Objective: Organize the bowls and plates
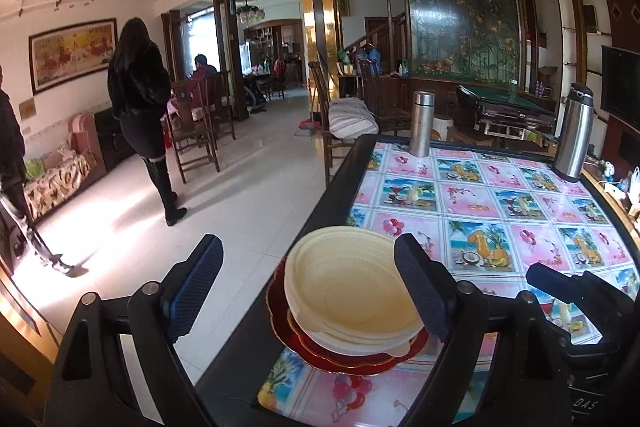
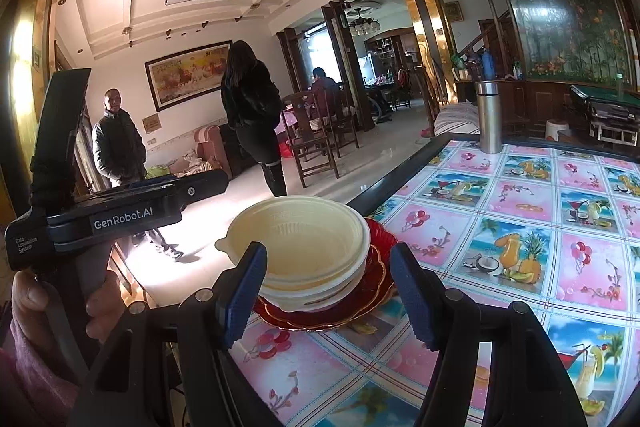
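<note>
A stack of cream plastic bowls (image 1: 352,291) sits nested on a stack of red gold-rimmed plates (image 1: 344,357) at the table's near left corner. The same bowls (image 2: 304,247) and plates (image 2: 372,291) show in the right wrist view. My left gripper (image 1: 308,287) is open and empty, its right finger beside the bowls' right rim and its left finger out over the floor. My right gripper (image 2: 326,295) is open and empty, its fingers either side of the stack's near edge, not touching. The left gripper's body (image 2: 120,215) shows at the left in the right wrist view.
The table (image 1: 500,211) has a colourful cartoon-print cloth and a black rim (image 1: 340,179). A steel flask (image 1: 421,123) stands at the far edge and a taller steel thermos (image 1: 574,133) at the far right. People stand on the tiled floor (image 1: 240,211) to the left.
</note>
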Demonstrator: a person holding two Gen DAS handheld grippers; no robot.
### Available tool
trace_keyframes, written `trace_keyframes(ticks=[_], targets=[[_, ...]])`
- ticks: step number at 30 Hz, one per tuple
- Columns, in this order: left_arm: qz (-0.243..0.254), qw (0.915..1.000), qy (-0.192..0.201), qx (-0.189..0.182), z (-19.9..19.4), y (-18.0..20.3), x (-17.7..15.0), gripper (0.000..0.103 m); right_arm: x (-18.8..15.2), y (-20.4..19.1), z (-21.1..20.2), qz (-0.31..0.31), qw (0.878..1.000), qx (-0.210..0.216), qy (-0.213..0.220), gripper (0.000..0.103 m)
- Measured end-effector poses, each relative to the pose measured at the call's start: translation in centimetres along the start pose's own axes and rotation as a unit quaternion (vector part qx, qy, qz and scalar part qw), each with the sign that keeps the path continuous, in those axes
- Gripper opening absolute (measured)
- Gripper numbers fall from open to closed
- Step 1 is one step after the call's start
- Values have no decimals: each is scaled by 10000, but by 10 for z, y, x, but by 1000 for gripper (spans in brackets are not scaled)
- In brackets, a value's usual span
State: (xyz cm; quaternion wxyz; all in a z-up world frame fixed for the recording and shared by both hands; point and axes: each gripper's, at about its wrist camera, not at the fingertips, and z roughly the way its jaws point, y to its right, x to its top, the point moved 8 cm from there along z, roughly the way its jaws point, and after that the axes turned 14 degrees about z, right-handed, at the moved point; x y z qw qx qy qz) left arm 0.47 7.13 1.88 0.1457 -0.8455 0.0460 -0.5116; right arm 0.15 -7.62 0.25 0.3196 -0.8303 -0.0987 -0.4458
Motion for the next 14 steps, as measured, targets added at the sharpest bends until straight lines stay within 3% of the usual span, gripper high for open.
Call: trace_keyframes(ticks=[6, 14], targets=[[101, 9994, 343, 35, -13, -4, 5, 93, -6, -7, 5, -53, 10000, 17, -63, 66], [82, 9997, 242, -37, -5, -3, 0, 93, -5, -5, 4, 109, 9999, 41, -44, 66]])
